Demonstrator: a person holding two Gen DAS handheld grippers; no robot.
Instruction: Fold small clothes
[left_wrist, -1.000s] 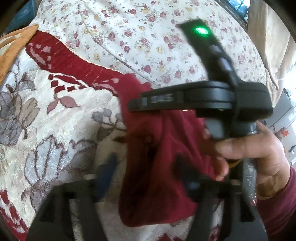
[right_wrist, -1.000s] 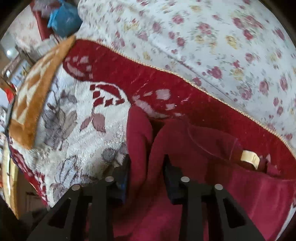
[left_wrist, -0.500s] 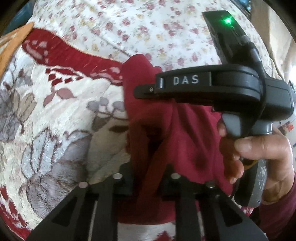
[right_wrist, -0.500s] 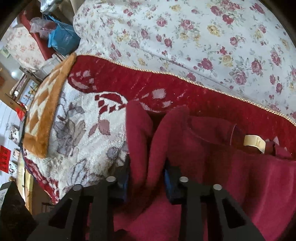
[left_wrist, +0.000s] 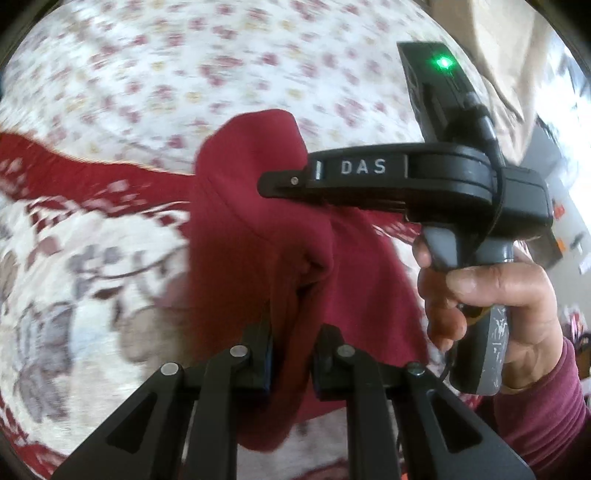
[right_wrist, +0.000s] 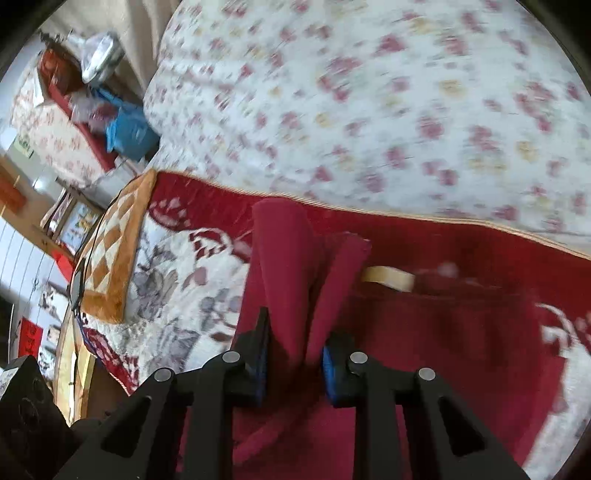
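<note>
Two floral bedcovers (right_wrist: 388, 92), cluttered room

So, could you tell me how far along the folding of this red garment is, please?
Done: both grippers have a grip. The left gripper and the right gripper have just been closing and each pinches bunched cloth of the red garment. In hand: the garment is raised off the patterned blanket. Left: no neat fold shows yet; it still needs laying over and flattening.
</note>
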